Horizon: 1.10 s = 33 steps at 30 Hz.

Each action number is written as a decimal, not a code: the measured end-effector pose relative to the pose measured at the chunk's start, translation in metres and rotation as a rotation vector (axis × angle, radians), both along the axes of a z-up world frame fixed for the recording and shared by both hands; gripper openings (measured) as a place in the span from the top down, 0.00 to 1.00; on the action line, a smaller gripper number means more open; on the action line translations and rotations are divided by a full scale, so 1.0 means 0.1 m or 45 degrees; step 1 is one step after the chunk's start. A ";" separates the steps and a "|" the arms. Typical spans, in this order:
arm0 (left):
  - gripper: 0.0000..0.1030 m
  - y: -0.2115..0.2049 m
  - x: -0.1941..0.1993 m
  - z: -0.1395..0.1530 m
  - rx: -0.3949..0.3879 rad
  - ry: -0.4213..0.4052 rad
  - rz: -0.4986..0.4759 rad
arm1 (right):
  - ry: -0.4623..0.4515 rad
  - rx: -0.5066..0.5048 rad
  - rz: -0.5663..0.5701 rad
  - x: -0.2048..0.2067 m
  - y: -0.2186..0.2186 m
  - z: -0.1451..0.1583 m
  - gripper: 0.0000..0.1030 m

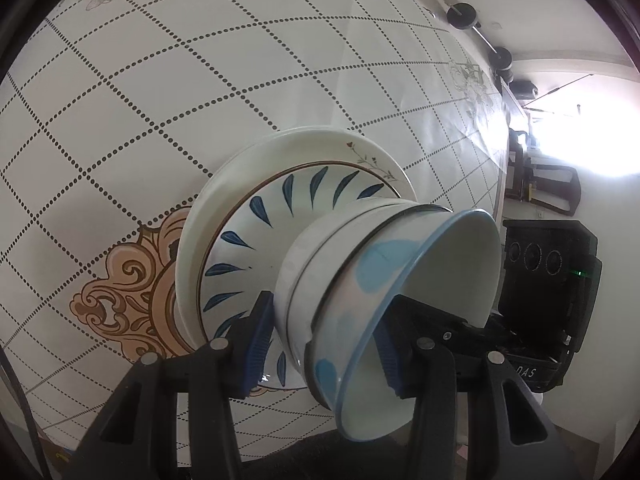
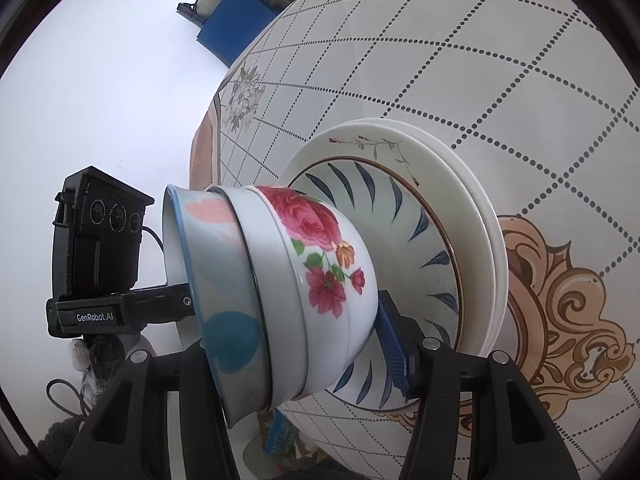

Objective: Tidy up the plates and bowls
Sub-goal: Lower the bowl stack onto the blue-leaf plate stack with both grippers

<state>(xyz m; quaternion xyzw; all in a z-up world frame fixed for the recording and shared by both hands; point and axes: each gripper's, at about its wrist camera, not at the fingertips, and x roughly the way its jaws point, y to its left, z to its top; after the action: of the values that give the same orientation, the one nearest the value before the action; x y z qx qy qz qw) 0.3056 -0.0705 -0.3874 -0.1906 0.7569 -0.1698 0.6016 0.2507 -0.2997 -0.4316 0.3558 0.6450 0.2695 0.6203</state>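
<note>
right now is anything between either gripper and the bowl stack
Nothing visible. The left gripper and the right gripper each already clamp the bowl stack: one of the jaws sits inside its open top, the other against its outer wall near the base, by the blue-leaf plate.

tablecloth (image 1: 240,80): white with a dotted grid, tan scrolls and grey flowers, covering the table | window (image 1: 580,140): glaring bright, washing out that side | dark chair (image 1: 556,192) sitting near it | floor (image 2: 100,100) looking pale | blue panel (image 2: 236,30) standing past the table's far edge
</note>
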 end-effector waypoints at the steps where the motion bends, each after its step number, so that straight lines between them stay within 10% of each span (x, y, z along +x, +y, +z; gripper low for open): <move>1: 0.57 0.01 0.01 -0.02 0.001 0.002 0.002 | 0.003 -0.004 0.006 0.01 0.01 -0.02 0.45; 33: 0.57 -0.10 -0.09 -0.02 0.059 -0.001 -0.002 | 0.060 -0.130 0.050 0.20 0.26 -0.16 0.45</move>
<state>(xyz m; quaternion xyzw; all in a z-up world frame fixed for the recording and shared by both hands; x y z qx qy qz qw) 0.2963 -0.0800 -0.3893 -0.1758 0.7605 -0.1527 0.6062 0.2706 -0.2736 -0.4474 0.3171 0.6794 0.2399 0.6167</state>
